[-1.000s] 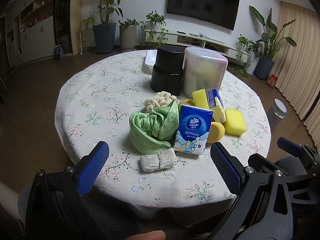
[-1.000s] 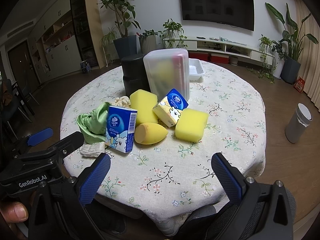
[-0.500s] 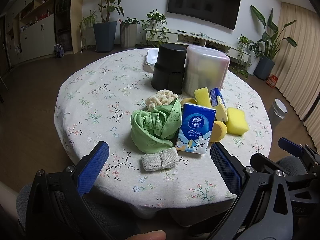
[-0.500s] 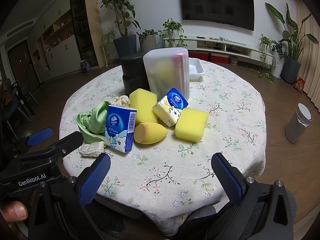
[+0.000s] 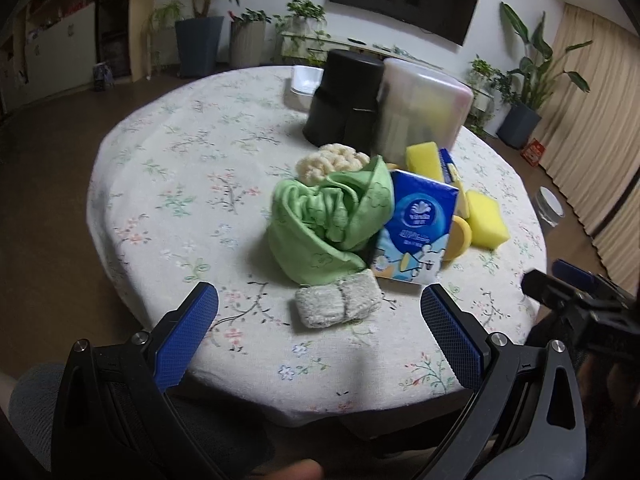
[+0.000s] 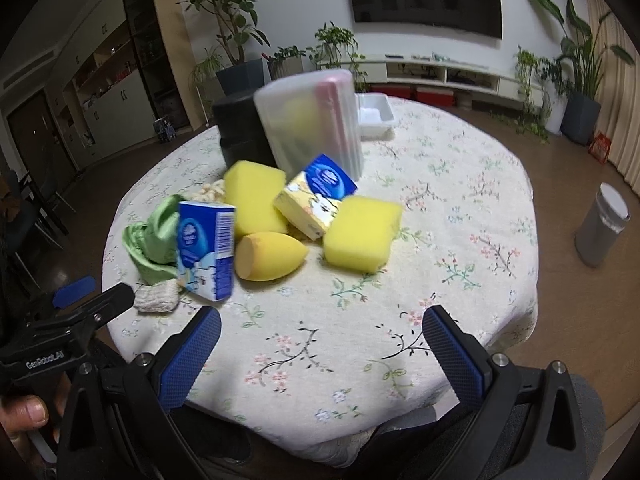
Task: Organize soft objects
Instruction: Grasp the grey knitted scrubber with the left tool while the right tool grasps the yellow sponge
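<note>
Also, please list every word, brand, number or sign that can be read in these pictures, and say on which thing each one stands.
"GenRobot.AI": white letters on the black body of the left gripper, readable in the right wrist view.
"Vinda", only roughly legible: on the standing blue tissue pack; the lines under it are blurred.
Second tissue pack: logo too blurred to read.
Barcode digits on the standing pack: too small.
</note>
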`<action>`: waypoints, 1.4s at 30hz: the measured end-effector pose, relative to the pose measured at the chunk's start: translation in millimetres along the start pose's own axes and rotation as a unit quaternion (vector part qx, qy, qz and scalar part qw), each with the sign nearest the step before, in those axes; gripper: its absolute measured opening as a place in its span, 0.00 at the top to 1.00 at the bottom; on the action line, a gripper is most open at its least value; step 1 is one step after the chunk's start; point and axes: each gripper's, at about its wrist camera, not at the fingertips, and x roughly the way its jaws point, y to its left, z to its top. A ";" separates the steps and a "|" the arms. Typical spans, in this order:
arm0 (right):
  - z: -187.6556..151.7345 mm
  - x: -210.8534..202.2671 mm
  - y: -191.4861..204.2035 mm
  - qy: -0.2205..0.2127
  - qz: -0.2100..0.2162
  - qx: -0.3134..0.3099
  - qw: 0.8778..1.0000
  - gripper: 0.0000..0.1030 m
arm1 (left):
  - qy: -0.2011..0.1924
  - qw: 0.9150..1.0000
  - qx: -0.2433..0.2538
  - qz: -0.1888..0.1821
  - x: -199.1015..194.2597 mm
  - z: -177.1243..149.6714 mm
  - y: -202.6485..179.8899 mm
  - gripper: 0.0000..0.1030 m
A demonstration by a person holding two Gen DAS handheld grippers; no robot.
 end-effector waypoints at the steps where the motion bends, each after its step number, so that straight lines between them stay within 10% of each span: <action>1: 1.8 1.9 -4.8 0.003 0.000 0.002 1.000 0.01 | 0.002 1.000 0.003 -0.003 1.4 0.1 -1.1 0.00; 27: 46.8 86.4 -19.9 0.070 -0.057 -0.037 0.995 0.17 | 0.028 0.999 0.012 -0.015 35.3 -4.9 -8.7 0.02; 32: 42.1 77.8 -15.7 0.046 -0.052 -0.063 0.996 0.44 | 0.017 0.999 0.030 0.004 33.0 -9.0 -13.5 0.21; 36: 42.4 77.3 -18.5 0.040 -0.047 -0.060 0.996 0.47 | 0.013 0.999 0.032 0.015 31.9 -8.8 -12.8 0.40; 42: 40.5 74.5 -22.6 0.035 -0.039 -0.050 0.997 0.48 | 0.020 0.995 0.078 0.054 35.3 -12.1 -25.0 0.40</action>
